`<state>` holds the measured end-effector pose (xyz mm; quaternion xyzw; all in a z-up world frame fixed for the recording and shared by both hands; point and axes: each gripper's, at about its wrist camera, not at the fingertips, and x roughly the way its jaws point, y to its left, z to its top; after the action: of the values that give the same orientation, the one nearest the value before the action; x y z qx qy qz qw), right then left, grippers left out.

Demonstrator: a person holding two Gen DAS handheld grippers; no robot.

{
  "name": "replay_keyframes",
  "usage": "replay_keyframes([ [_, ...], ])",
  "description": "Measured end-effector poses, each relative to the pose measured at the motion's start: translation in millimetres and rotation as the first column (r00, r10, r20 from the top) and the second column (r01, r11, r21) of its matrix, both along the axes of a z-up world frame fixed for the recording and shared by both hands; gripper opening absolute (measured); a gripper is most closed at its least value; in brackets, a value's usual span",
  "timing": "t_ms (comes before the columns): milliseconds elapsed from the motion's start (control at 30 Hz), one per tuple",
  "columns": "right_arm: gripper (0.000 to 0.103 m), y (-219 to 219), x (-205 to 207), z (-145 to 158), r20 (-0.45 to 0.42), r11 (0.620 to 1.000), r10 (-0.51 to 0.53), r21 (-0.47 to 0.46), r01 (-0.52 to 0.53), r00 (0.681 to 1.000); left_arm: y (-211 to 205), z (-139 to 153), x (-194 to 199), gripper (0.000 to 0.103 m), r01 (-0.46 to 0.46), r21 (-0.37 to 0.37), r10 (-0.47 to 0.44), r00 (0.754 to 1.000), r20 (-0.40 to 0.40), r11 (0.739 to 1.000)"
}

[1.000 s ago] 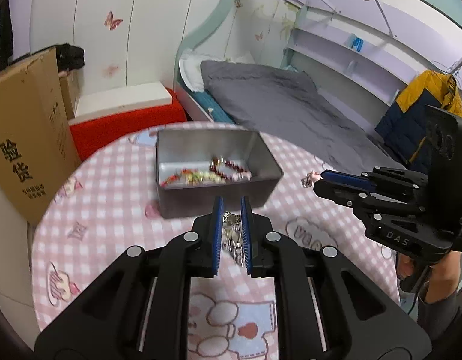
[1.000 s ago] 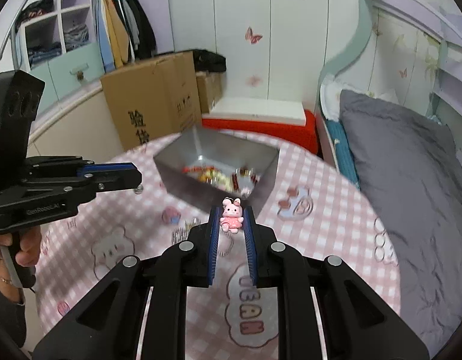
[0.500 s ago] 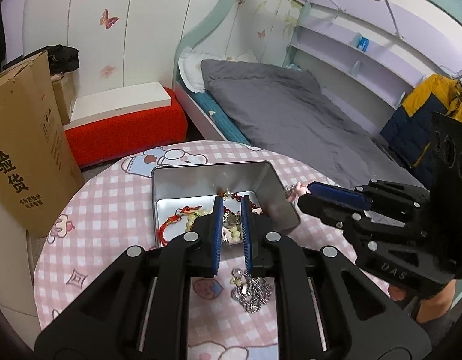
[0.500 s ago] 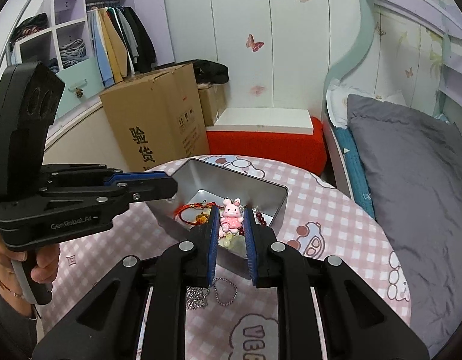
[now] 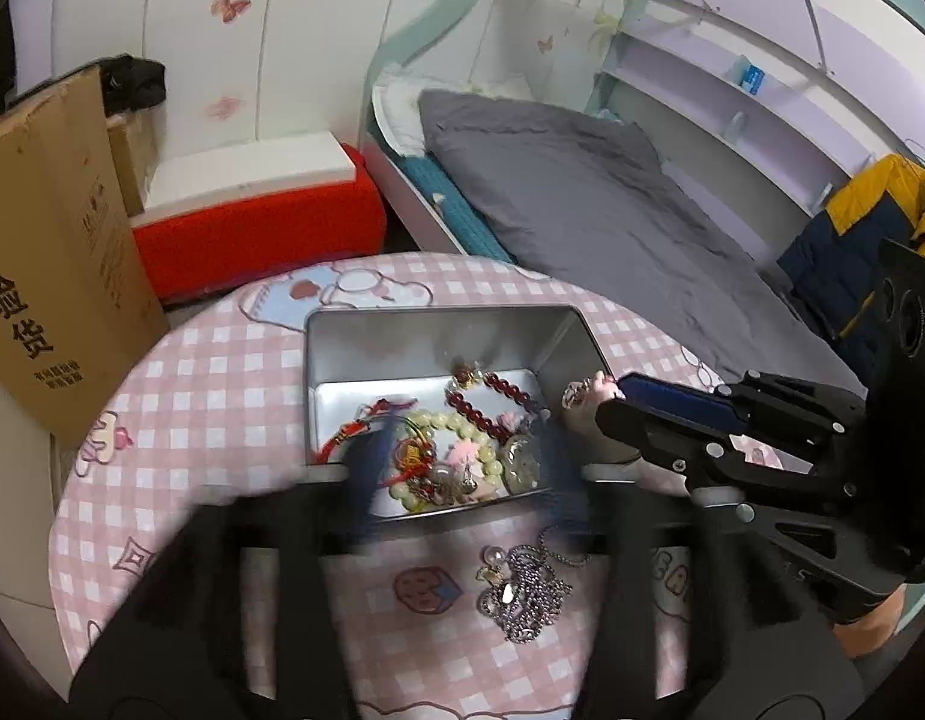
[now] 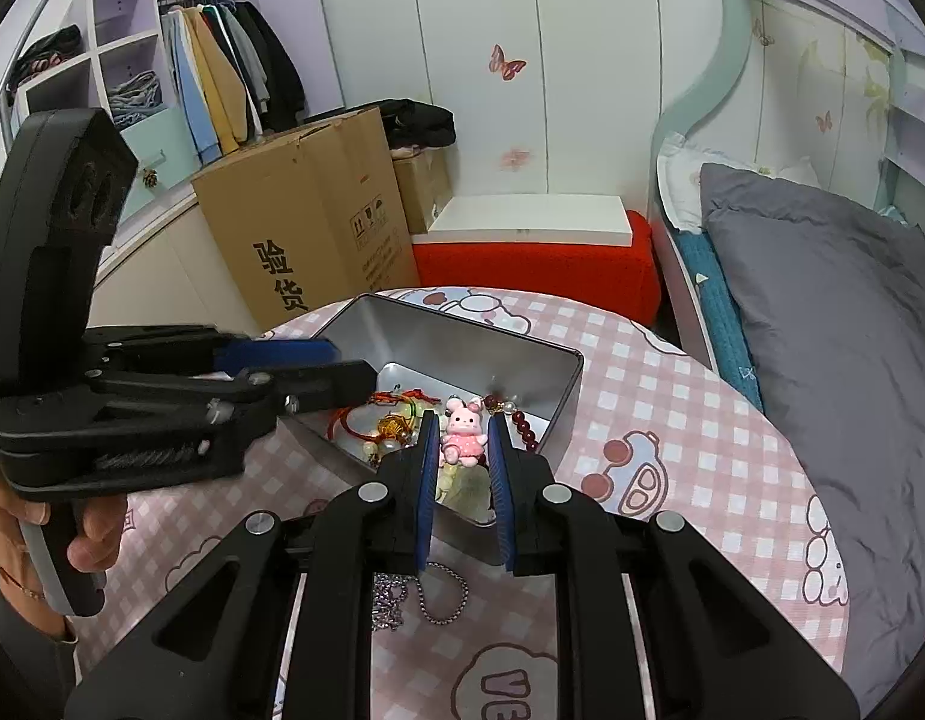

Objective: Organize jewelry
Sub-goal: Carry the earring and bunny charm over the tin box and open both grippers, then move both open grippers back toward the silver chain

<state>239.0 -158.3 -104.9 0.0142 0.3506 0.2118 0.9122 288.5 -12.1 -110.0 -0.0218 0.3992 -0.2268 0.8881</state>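
Note:
A silver metal tin [image 5: 324, 360] sits on the pink checked round table and holds bead bracelets [image 5: 492, 396] and red cord charms. My left gripper [image 5: 462, 462] is open and blurred over the tin's near edge, with nothing between its fingers. My right gripper [image 6: 462, 450] is shut on a pink bunny charm [image 6: 461, 431] and holds it over the tin [image 6: 558, 414]. In the left wrist view the right gripper [image 5: 588, 390] comes in from the right at the tin's right rim. A silver chain [image 5: 522, 588] lies on the table in front of the tin; it also shows in the right wrist view [image 6: 414, 600].
A cardboard box [image 6: 306, 222] stands left of the table, with a red and white storage box [image 6: 534, 252] behind it. A bed with a grey cover [image 5: 582, 192] runs along the right. The table edge [image 5: 60, 516] curves close on the left.
My left gripper opened wide and the small silver piece it held is gone from its fingers, over the tin. My right gripper moved forward over the tin with the bunny charm.

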Motion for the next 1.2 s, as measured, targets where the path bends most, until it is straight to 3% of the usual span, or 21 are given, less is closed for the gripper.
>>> replay_keyframes([
  [500, 0.015, -0.4, -0.6, 1.4, 0.003, 1.0, -0.011, 0.002, 0.011, 1.0, 7.4, 7.5, -20.8, 0.06, -0.017, 0.01, 0.017, 1.0, 0.023, 1.0],
  [800, 0.016, -6.2, -27.5, 16.3, 0.045, 1.0, -0.019, -0.003, 0.02, 0.999, 14.0, 7.8, -48.3, 0.06, -0.023, 0.026, 0.022, 0.998, 0.055, 0.999],
  [967, 0.018, -10.0, -40.2, 4.5, 0.026, 1.0, -0.019, -0.015, 0.019, 0.999, 10.2, -5.7, -61.2, 0.06, -0.017, 0.058, 0.014, 0.999, 0.048, 0.998],
  [1200, 0.02, -14.3, -46.8, -26.6, -0.05, 0.999, -0.02, -0.027, 0.018, 0.999, -3.3, -40.3, -58.7, 0.056, 0.012, 0.087, -0.009, 1.0, -0.03, 0.996],
])
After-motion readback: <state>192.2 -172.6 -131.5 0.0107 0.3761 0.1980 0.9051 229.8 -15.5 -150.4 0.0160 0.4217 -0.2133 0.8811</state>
